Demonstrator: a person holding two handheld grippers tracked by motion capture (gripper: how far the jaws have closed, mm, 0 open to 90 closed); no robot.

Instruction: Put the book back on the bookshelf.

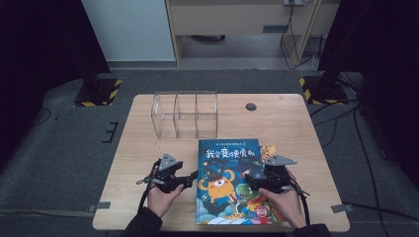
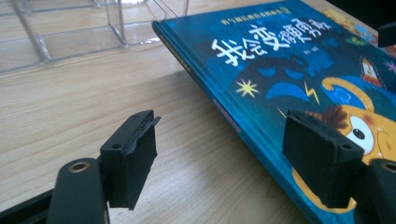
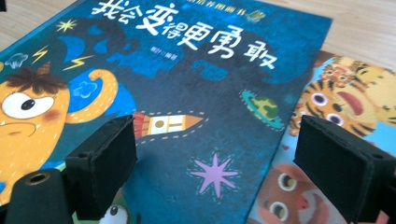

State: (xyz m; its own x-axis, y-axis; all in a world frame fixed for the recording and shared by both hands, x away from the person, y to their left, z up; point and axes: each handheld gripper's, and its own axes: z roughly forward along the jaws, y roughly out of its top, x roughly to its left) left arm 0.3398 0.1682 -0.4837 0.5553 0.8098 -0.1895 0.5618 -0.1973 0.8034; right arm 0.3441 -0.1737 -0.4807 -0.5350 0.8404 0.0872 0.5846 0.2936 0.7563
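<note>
Two tongs spread, left tongs (image 2: 224, 154) straddling blue book (image 2: 289, 70) edge, right tongs (image 3: 233, 172) over second book (image 3: 345, 102).

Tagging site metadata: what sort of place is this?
Probably a lab recording station: a wooden table flanked by dark curtains, hazard-striped stand bases and cables on grey carpet.

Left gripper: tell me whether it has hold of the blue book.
No: the left gripper is open, its jaws apart, straddling the edge of the blue book.
</note>
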